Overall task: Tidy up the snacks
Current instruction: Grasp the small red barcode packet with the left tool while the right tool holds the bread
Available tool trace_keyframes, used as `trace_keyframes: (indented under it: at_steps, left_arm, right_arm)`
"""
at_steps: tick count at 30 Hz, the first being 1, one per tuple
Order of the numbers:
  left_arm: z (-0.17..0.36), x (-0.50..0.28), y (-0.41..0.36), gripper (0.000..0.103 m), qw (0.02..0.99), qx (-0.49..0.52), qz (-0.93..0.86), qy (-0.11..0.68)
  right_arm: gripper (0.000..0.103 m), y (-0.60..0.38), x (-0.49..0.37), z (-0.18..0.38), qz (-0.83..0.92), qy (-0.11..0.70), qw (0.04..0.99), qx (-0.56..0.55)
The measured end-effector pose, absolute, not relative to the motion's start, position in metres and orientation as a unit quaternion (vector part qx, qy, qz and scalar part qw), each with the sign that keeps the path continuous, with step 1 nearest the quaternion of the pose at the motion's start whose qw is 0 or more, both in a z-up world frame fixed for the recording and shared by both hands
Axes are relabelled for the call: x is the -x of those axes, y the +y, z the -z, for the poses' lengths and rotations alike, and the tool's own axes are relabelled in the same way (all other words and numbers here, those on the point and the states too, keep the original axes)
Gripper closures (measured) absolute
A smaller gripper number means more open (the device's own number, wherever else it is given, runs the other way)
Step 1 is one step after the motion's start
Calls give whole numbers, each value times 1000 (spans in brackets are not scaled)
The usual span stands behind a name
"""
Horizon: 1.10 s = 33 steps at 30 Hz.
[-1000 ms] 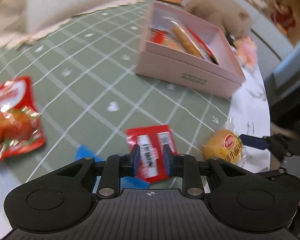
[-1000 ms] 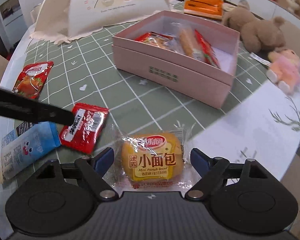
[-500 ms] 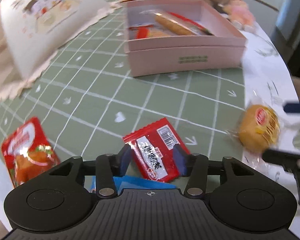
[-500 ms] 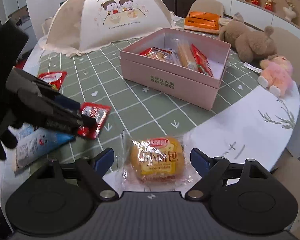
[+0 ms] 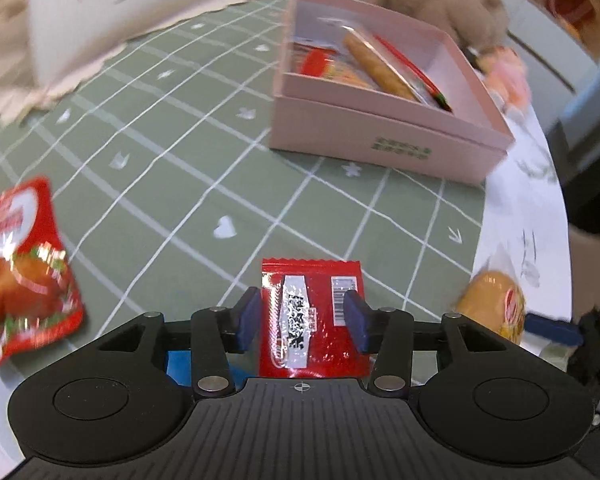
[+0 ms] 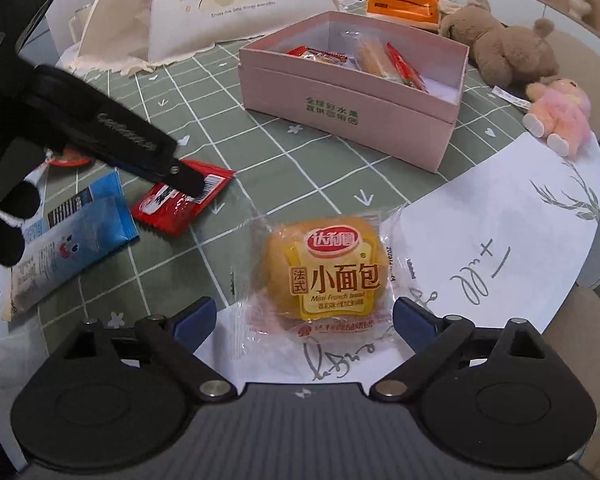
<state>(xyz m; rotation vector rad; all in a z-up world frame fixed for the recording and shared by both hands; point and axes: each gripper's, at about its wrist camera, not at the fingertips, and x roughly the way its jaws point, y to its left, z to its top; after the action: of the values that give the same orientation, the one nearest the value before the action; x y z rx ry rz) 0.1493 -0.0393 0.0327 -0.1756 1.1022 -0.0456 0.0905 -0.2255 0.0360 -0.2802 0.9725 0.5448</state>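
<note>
left gripper [image 5: 303,320] re-squared since half-second back, jaws spread astride flat red foil snack packet [image 5: 312,316]; not yet pinched. right gripper [image 6: 304,320] spread wide, wrapped round yellow bread bun [image 6: 326,270] between fingers.

left gripper [image 5: 303,322]: jaws parted, low over table, not clamped
right gripper [image 6: 304,320]: jaws spread wide, held low

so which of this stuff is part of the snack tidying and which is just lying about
Part of the job:
pink box
bread bun
small red packet
blue packet
big red packet
left gripper, open
right gripper, open

Just lying about:
food cover
teddy bear
pink doll
orange box
</note>
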Motion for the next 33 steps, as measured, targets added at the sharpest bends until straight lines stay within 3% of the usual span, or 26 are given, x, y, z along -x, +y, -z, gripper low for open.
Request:
trace_keyframes:
  at_steps: [5, 11, 16, 20, 23, 26, 33]
  left_arm:
    - [-34, -147, -47, 50, 855, 10, 34, 517]
    - [-41, -135, -43, 53, 859, 21, 48, 509]
    - [-41, -130, -71, 53, 862, -44, 66, 500]
    - [-32, -130, -88, 45, 859, -82, 72, 501]
    - [-30, -131, -88, 35, 858, -75, 87, 501]
    - [-37, -130, -77, 40, 864, -43, 74, 496]
    - [-33, -139, -59, 40, 857, -3, 40, 513]
  right_arm:
    - [7, -223, -85, -36, -261, 451, 839, 156]
    - [7, -237, -84, -55, -261, 434, 852, 133]
    - [7, -251, -90, -66, -243, 425, 864, 118]
    - [7, -260, -97, -67, -233, 431, 866, 101]
    - [7, -265, -97, -66, -232, 436, 865, 92]
    - [7, -267, -96, -64, -233, 438, 863, 94]
    - [7, -263, -91, -59, -239, 444, 858, 95]
